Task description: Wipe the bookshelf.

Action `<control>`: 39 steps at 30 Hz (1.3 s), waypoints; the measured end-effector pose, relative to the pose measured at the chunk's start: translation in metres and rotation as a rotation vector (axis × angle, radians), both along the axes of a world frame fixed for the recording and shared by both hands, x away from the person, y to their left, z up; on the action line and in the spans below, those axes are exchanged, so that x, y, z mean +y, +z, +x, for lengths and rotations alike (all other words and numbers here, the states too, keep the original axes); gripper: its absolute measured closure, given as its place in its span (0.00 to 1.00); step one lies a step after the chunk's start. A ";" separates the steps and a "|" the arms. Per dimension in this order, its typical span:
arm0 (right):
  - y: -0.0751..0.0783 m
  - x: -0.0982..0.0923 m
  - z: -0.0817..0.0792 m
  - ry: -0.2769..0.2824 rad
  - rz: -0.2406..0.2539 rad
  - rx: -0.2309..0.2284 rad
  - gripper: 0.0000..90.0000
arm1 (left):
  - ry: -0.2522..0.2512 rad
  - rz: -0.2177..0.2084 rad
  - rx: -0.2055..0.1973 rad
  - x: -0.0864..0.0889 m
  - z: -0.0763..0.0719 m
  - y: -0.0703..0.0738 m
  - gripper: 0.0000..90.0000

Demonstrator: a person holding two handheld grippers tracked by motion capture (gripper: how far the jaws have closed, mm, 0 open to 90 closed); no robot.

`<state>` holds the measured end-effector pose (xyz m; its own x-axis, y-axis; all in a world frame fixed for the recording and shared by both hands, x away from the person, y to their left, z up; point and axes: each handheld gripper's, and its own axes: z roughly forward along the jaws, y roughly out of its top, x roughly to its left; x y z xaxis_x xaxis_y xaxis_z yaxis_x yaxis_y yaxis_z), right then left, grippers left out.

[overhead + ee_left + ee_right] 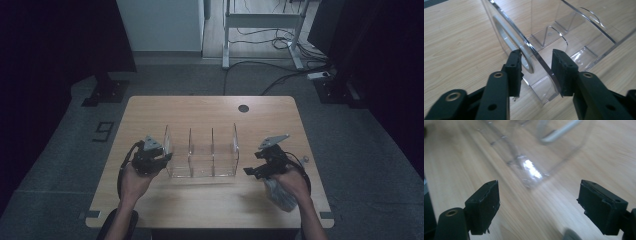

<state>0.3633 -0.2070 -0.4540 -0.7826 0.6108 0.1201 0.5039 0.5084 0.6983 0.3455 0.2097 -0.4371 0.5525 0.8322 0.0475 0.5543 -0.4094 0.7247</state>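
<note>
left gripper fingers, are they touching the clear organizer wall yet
Apart. The left gripper view shows the fingers straddling the end wall of the clear organizer, with a gap on each side.

One readable mark: a dark figure on the grey floor left of the table, looking like a "9" in the high view. No other text, label or brand readable anywhere else.
</note>
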 end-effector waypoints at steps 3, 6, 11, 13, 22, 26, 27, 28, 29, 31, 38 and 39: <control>0.004 -0.013 -0.002 -0.054 -0.016 -0.014 0.19 | 0.004 -0.003 -0.001 0.003 0.003 0.000 0.74; 0.005 -0.024 -0.005 -0.089 -0.038 -0.022 0.19 | 0.002 -0.013 -0.010 0.006 0.005 -0.002 0.76; 0.004 -0.042 -0.009 -0.169 -0.041 -0.007 0.19 | -0.005 -0.041 -0.014 0.011 0.006 -0.004 0.78; 0.001 -0.049 -0.011 -0.195 -0.040 -0.001 0.19 | -0.009 -0.037 -0.016 0.011 0.007 -0.004 0.79; -0.020 -0.070 -0.018 -0.263 -0.086 0.044 0.21 | -0.027 -0.045 -0.021 0.014 0.012 -0.005 0.85; -0.032 -0.073 -0.018 -0.278 -0.132 0.076 0.20 | -0.023 -0.041 -0.027 0.015 0.013 -0.006 0.87; -0.035 -0.074 -0.017 -0.274 -0.138 0.084 0.19 | -0.020 -0.041 -0.029 0.016 0.013 -0.006 0.87; -0.038 -0.074 -0.016 -0.270 -0.143 0.095 0.19 | -0.017 -0.039 -0.030 0.016 0.014 -0.006 0.88; -0.042 -0.075 -0.016 -0.268 -0.150 0.107 0.18 | -0.014 -0.039 -0.031 0.017 0.014 -0.006 0.89; -0.050 -0.076 -0.013 -0.270 -0.171 0.132 0.17 | -0.009 -0.044 -0.034 0.018 0.015 -0.007 0.90; -0.065 -0.073 -0.008 -0.285 -0.218 0.167 0.22 | -0.008 -0.043 -0.040 0.021 0.017 -0.007 0.92; -0.067 -0.072 -0.008 -0.288 -0.231 0.167 0.24 | -0.010 -0.041 -0.039 0.022 0.017 -0.007 0.92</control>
<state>0.3554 -0.2791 -0.5208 -0.5570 0.8280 0.0647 0.7454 0.4641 0.4785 0.3627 0.2317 -0.4443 0.5591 0.8283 0.0355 0.5212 -0.3845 0.7619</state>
